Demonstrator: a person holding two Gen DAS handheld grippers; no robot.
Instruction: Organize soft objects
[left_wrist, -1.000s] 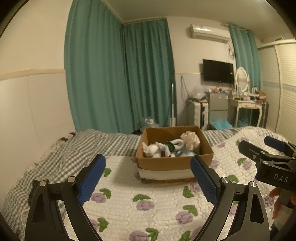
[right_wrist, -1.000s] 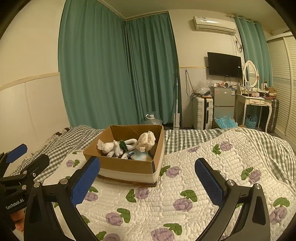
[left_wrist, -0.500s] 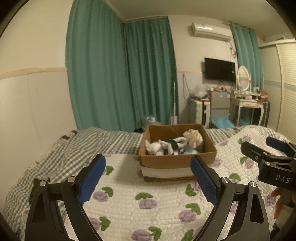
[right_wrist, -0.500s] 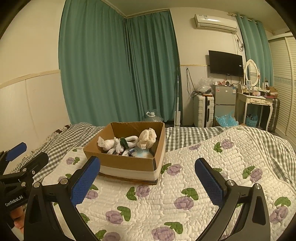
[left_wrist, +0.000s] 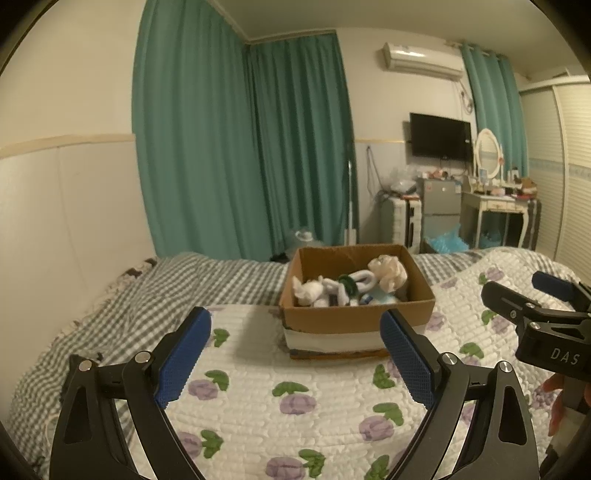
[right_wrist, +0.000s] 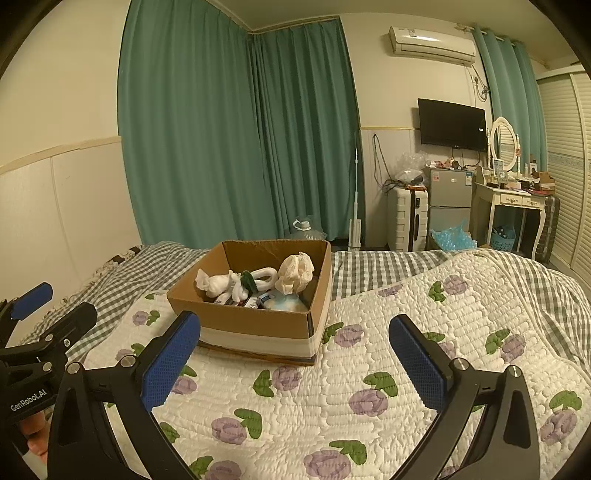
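A cardboard box (left_wrist: 354, 317) (right_wrist: 255, 321) stands on the quilted floral bedspread (left_wrist: 295, 406) (right_wrist: 369, 369). It holds several soft things: a white plush (left_wrist: 310, 291) (right_wrist: 216, 282), a white and green ring-shaped toy (left_wrist: 352, 282) (right_wrist: 258, 277) and a cream bundle (left_wrist: 388, 273) (right_wrist: 295, 273). My left gripper (left_wrist: 295, 354) is open and empty, held above the quilt in front of the box. My right gripper (right_wrist: 295, 358) is open and empty beside it; it also shows in the left wrist view (left_wrist: 524, 295).
A grey checked blanket (left_wrist: 147, 288) covers the far and left side of the bed. Green curtains (right_wrist: 236, 147) hang behind. A suitcase (right_wrist: 406, 218), a small fridge (right_wrist: 448, 199) and a dressing table (right_wrist: 513, 206) stand at the back right.
Both grippers have drawn back a little and risen from the box, which now looks smaller and farther. Both stay open and empty.
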